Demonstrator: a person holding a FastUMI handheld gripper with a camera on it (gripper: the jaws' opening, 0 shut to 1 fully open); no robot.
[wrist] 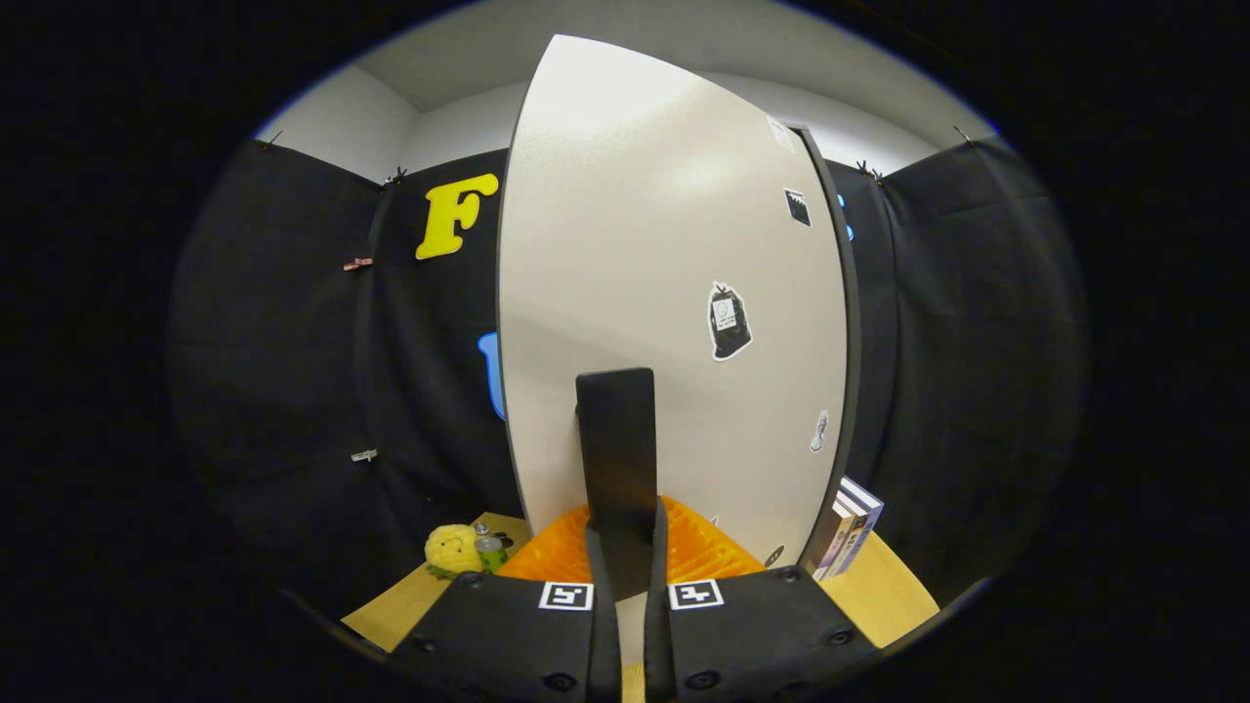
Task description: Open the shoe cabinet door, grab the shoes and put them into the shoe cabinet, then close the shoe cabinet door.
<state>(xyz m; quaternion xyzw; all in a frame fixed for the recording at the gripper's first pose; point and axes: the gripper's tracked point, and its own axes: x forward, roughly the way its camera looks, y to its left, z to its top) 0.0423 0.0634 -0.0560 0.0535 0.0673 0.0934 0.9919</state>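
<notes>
Right now the gripper [630, 561] is sitting at the bottom centre of the frame with its two fingers drawn nearly together, leaving only a thin slit between them, and a dark upright handle [617, 459] is rising out of that slit and standing against the shoe cabinet door [645, 264]. The fingers [598, 576] are flanking the lower end of this handle closely on both sides, so they appear to be pinching it, though real pressure from both sides cannot be confirmed. The pale door is taking up the middle of the frame, running from the top centre down to just behind the fingers, with its dark edge curving down the right of centre. A black bag-shaped sticker [729, 321] is showing on the door at centre right, with smaller stickers above and below it. An orange ribbed object [703, 552] is lying just beyond the fingertips at the foot of the door; whether it is a shoe cannot be told. At lower left, a yellow plush toy [451, 549] and a small bottle [488, 547] are resting just beside each other on the wooden floor [884, 586]. At lower right, a few books [848, 537] are standing tilted against the door's edge. Black cloth is hanging behind everything.
</notes>
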